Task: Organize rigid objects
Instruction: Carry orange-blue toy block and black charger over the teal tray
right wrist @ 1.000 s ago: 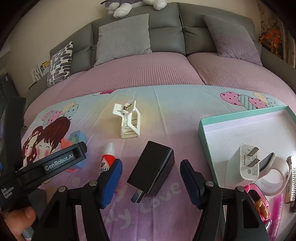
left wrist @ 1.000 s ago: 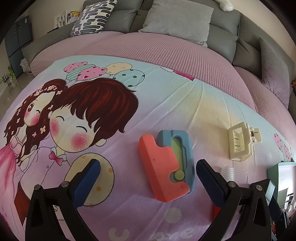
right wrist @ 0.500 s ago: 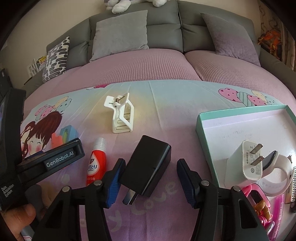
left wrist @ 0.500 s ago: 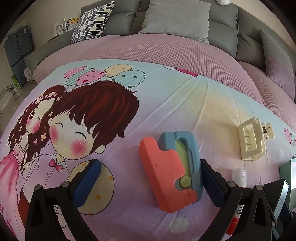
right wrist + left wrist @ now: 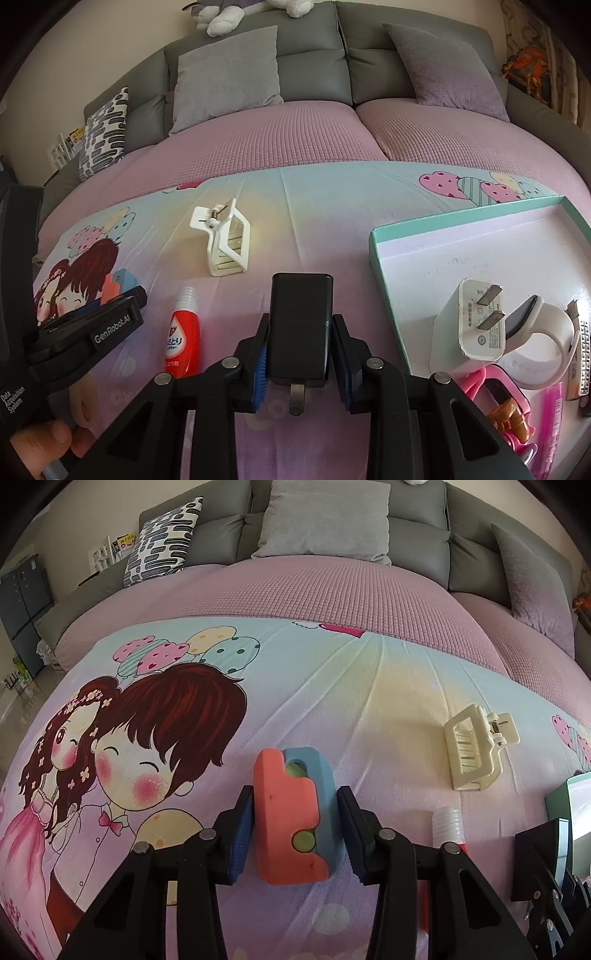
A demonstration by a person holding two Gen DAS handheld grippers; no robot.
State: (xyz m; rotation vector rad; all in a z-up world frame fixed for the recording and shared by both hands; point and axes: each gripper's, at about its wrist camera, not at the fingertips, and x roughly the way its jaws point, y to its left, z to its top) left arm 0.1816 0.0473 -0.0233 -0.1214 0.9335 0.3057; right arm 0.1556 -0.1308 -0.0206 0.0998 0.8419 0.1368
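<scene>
**Both claws closed on their pieces, on the cartoon bedsheet**

On the printed sheet (image 5: 369, 709) I see my left gripper (image 5: 295, 834) with jaws that have just been closing, its blue pads now pinching the coral-and-blue toy block (image 5: 295, 819) from both sides; my right gripper (image 5: 300, 354) has likewise just been closing and now pinches the black charger (image 5: 300, 325), prongs toward the camera; "GenRobot.AI" and "Data Acquisition System" read on the left gripper's body in the right view; beside the charger lies a red tube (image 5: 183, 339) with Japanese print I cannot fully read; a cream hair claw (image 5: 225, 242) lies further off; to the right, the teal tray (image 5: 380, 266) holds a white plug adapter (image 5: 476, 325), its fine print illegible, and a white watch (image 5: 543, 332).
</scene>
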